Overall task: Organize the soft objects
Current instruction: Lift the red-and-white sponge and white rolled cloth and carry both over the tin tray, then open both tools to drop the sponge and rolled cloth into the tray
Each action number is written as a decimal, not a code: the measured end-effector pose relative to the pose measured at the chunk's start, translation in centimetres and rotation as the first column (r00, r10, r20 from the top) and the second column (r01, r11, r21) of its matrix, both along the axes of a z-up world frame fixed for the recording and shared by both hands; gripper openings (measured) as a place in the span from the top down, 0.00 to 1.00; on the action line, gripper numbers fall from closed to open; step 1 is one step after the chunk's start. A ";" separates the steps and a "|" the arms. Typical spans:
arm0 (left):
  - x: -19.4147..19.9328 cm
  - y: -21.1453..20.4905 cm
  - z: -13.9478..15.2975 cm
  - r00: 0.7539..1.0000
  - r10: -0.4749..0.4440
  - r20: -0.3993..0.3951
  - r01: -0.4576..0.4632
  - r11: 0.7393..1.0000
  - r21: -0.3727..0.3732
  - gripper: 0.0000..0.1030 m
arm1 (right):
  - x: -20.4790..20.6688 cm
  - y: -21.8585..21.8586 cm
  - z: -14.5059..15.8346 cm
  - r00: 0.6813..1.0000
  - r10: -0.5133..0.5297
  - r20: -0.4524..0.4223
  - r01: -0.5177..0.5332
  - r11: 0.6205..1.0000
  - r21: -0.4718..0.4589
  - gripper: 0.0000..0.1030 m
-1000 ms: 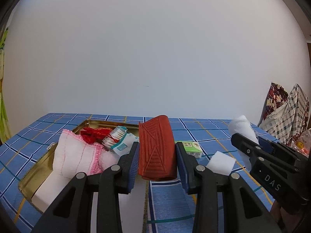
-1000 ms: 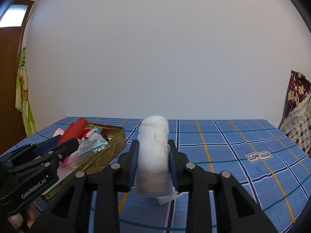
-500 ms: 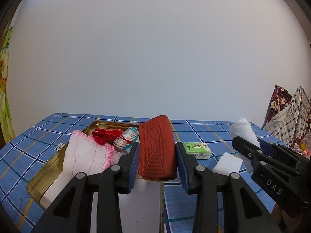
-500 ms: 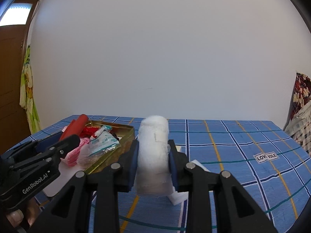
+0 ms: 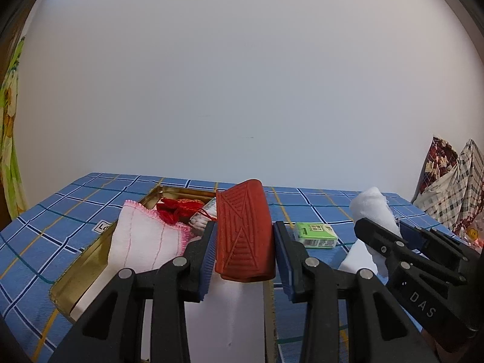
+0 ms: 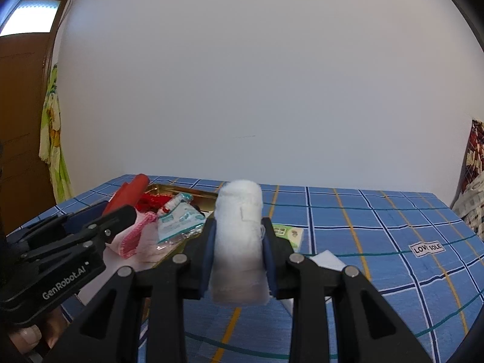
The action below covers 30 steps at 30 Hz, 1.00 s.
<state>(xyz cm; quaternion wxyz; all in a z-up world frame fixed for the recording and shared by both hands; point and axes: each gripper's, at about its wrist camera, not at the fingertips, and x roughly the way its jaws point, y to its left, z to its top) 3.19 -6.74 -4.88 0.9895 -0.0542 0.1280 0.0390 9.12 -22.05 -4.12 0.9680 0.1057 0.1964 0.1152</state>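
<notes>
The surface point(image 6: 378, 220), covered in a blue checked cloth, carries a gold metal tin point(image 5: 90, 260) at the near left, already part filled. In the tin lie a white cloth with pink stitched edging point(image 5: 145, 242), a red tasselled ornament point(image 5: 172, 208) and a clear packet of cotton swabs point(image 6: 178, 220).

The left tongs point(image 5: 245, 242) pinch a red ribbed roll point(image 5: 242, 230) upright above the tin's right edge. The right tongs point(image 6: 239, 242) are pressed tight on a white gauze roll point(image 6: 239, 227), held above the surface just right of the tin.

The step in hand looks like carrying both rolls to the tin. To do it well, lower the red roll first into the bare near part of the tin, where white lining shows, then bring the gauze in beside it, so that the two tongs do not meet.

A green and white packet point(image 5: 316, 234) and a flat white pad point(image 6: 326, 260) lie on the surface right of the tin, under the gauze's way. The piled cloth and swabs crowd the far half of the tin.
</notes>
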 end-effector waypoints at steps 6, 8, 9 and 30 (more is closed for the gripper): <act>-0.3 0.7 0.0 1.000 0.006 0.000 -0.006 1.000 -0.007 0.62 | 0.0 0.5 0.1 1.000 0.014 0.001 -0.014 1.000 0.003 0.72; -0.3 0.9 0.0 1.000 0.008 0.000 -0.008 1.000 -0.009 0.62 | 0.1 0.7 0.1 1.000 0.019 0.000 -0.019 1.000 0.002 0.72; -0.4 1.0 0.0 1.000 0.010 0.000 -0.010 1.000 -0.010 0.62 | 0.1 0.8 0.2 1.000 0.021 0.001 -0.021 1.000 0.001 0.72; -1.7 4.5 1.0 1.000 0.029 -0.009 -0.029 0.999 -0.026 0.62 | 0.7 2.5 0.9 0.994 0.113 0.005 -0.113 0.992 0.052 0.72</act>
